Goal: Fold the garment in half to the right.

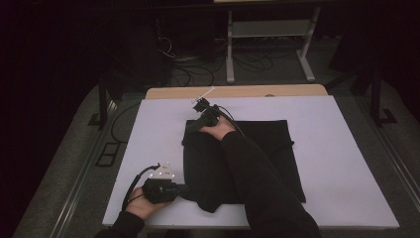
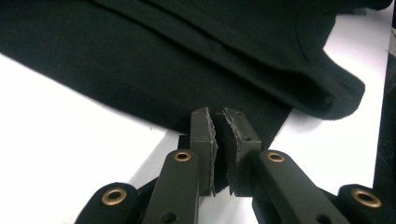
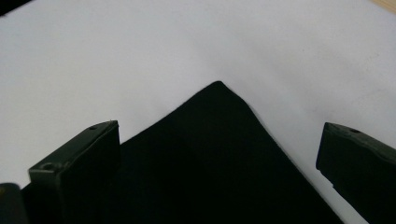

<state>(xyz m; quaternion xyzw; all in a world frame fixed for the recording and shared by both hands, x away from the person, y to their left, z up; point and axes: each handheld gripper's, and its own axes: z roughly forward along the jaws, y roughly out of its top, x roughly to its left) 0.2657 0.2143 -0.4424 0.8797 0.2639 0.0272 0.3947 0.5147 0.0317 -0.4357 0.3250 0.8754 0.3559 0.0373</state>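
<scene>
Left claw [image 2: 219, 140], nearest camera: jaws pinched on near-left edge of black folded cloth garment [image 1: 237, 163] lying mid white tabletop [image 1: 346, 148]. Right claw [image 3: 219, 154]: jaws wide, straddling far-left corner. Advice: seat corner deep between pads before closing; keep left pinch firm, lift evenly.

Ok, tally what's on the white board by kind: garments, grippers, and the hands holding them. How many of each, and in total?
Black garment, partly folded: 1
Hand-held grippers: 2, the left gripper closed at the garment's near edge, the right gripper open over a far corner
Hands: 2, the left hand and the right hand
Total: 5
</scene>
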